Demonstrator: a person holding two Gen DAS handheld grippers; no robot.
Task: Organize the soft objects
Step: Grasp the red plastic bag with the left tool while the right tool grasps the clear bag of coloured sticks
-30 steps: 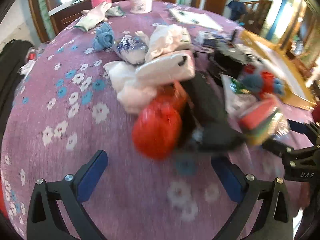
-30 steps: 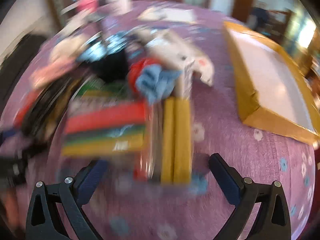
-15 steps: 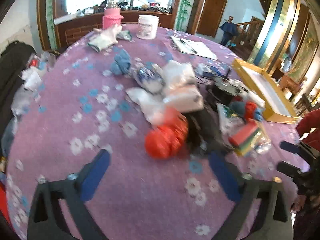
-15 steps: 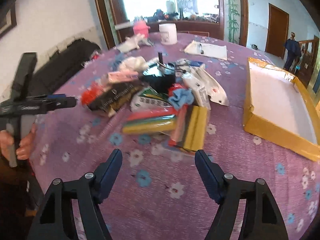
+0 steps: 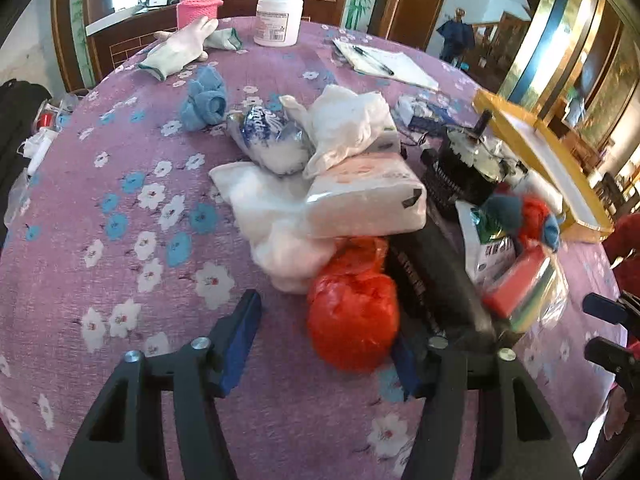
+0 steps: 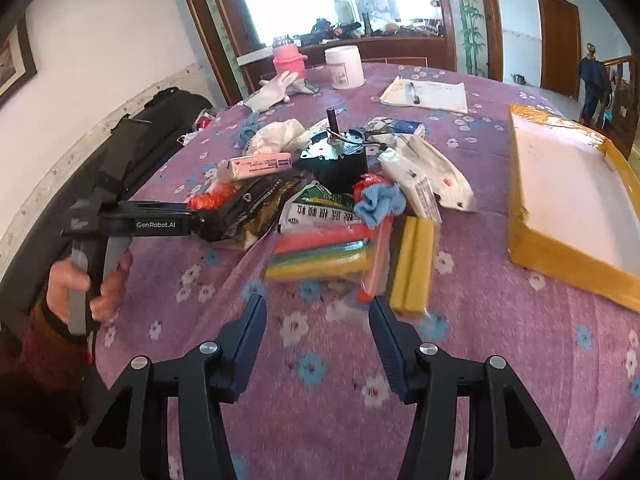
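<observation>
Approaching the red plastic bag [image 5: 354,314], the left gripper [image 5: 324,340] is spread around it, not pinching. The right gripper [image 6: 318,334] hangs spread and empty. Next: close squarely on the bag.

I count two grippers: the left gripper [image 5: 324,340] and the right gripper [image 6: 318,340]. On the purple flowered tablecloth [image 5: 120,240] I see one red plastic bag bundle [image 5: 354,312] at lower centre, one wrapped tissue pack [image 5: 366,204] in the middle, one blue-printed tissue pouch [image 5: 272,140] above it, and one blue rolled cloth [image 5: 204,100] at upper left. There is one white glove [image 5: 180,50], one white jar [image 5: 279,20] and one pink bottle [image 5: 198,6] along the top. From the right wrist view I count one yellow-edged tray [image 6: 568,200] at right, one black motor [image 6: 336,160] at centre, and two yellow sponge strips [image 6: 414,264].
</observation>
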